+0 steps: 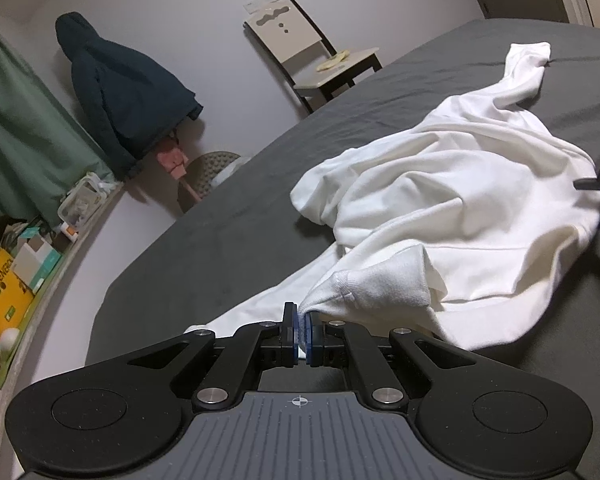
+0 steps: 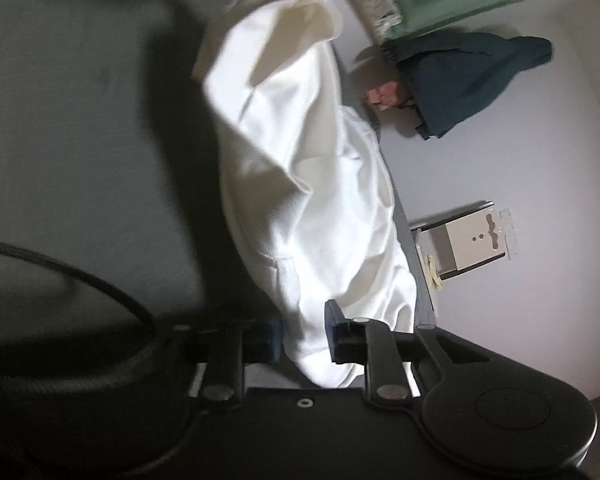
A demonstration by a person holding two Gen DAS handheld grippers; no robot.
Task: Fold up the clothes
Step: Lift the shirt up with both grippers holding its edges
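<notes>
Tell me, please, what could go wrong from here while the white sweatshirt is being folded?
The left tool pinches only a thin tip of the white sweatshirt, so that corner could slip free. The right tool stands around a thick bunch without clamping it, so fabric may drop out. The sweatshirt is crumpled on the bed, risking an uneven fold.

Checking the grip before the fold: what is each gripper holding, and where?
Left gripper: white sweatshirt, pinched at a ribbed cuff corner. Right gripper: jaws straddle its edge, apparently not closed.
</notes>
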